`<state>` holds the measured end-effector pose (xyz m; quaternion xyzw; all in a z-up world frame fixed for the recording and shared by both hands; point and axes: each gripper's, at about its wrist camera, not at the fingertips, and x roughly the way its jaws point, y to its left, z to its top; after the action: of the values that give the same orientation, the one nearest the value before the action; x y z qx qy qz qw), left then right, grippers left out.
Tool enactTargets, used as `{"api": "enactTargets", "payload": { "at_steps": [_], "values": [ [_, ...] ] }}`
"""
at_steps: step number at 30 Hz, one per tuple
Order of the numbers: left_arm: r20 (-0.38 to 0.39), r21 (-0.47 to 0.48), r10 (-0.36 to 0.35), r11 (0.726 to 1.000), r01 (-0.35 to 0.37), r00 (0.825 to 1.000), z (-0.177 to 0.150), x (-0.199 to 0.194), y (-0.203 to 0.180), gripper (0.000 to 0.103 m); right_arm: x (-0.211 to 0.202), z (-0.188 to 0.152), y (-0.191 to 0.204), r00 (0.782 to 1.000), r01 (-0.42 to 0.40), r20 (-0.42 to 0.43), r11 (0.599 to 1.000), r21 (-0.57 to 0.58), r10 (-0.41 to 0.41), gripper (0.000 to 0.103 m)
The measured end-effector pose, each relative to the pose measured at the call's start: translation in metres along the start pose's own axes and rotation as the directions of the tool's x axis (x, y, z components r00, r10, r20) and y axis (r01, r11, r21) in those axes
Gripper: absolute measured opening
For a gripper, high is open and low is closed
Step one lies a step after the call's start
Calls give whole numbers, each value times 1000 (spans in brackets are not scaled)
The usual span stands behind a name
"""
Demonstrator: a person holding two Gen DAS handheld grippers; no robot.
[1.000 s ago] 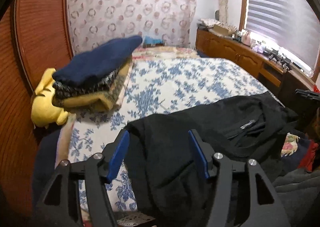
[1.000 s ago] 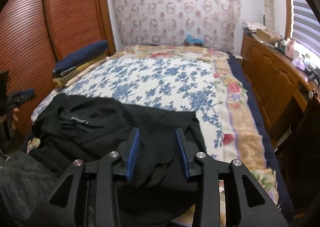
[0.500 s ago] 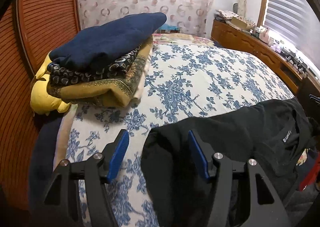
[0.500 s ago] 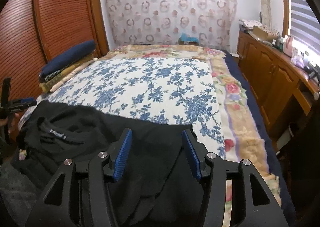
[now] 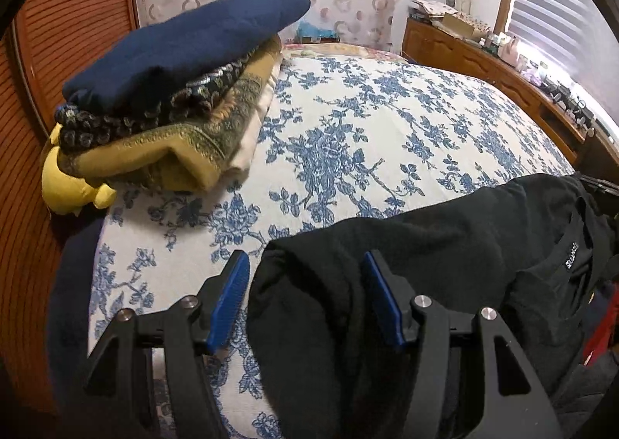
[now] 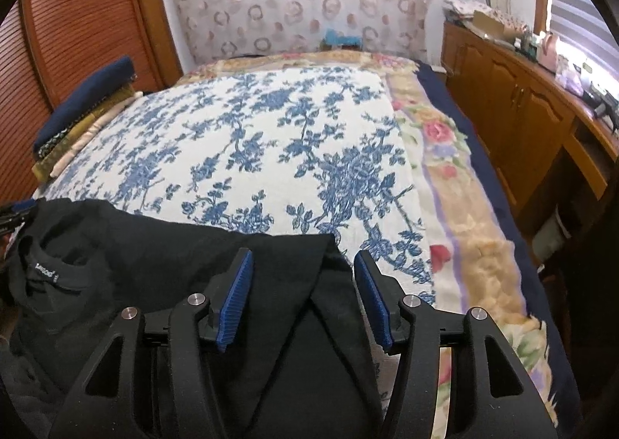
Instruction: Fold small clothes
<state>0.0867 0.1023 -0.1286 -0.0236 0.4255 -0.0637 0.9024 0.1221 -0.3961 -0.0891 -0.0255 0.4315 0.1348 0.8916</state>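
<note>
Both grippers had let go. Left gripper (image 5: 305, 298) stood spread over the black shirt (image 5: 425, 265)'s left corner; right gripper (image 6: 303, 294) was partly closed a second earlier, then spread too, straddling the right corner, pinching nothing. Shirt lay flat across the near edge of the bedspread (image 6: 271, 137), collar label up (its near half is hidden under the tools). Stack of folded clothes (image 5: 174, 91) sat well beyond the shirt's left corner. Judgement: spreading step done, shirt laid out; first fold not yet started. Next grab probably needs a sleeve or side edge.
</note>
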Motion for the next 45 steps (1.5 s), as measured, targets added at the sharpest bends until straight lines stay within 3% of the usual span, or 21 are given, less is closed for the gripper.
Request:
{"api": "enactTargets", "payload": {
  "at_steps": [16,22,26,31,37,45],
  "values": [
    [59,-12,-26,1000,27,998,-7,-2,4,61,5,-4,1,1000,21,-5,1000,-18,-21,66],
    [60,-17,-47,999,48,997,-6,-4,3,46,5,-4,7,1000,5,-20,999,-33,-6,64],
    [62,-20,-61,998,62,996,-7,-5,2,33,3,-5,15,1000,-10,-24,998,-57,8,48],
    [64,-15,-87,996,88,994,-7,-6,-2,17,2,-7,23,998,-55,-30,995,-77,53,16],
    [119,-23,-105,994,109,987,-9,-25,-10,9,-8,-13,26,997,-79,5,995,-65,80,9],
    [280,-29,-138,988,152,950,-7,-92,-18,8,-65,-13,32,981,-103,160,994,-38,108,8]
  ]
}}
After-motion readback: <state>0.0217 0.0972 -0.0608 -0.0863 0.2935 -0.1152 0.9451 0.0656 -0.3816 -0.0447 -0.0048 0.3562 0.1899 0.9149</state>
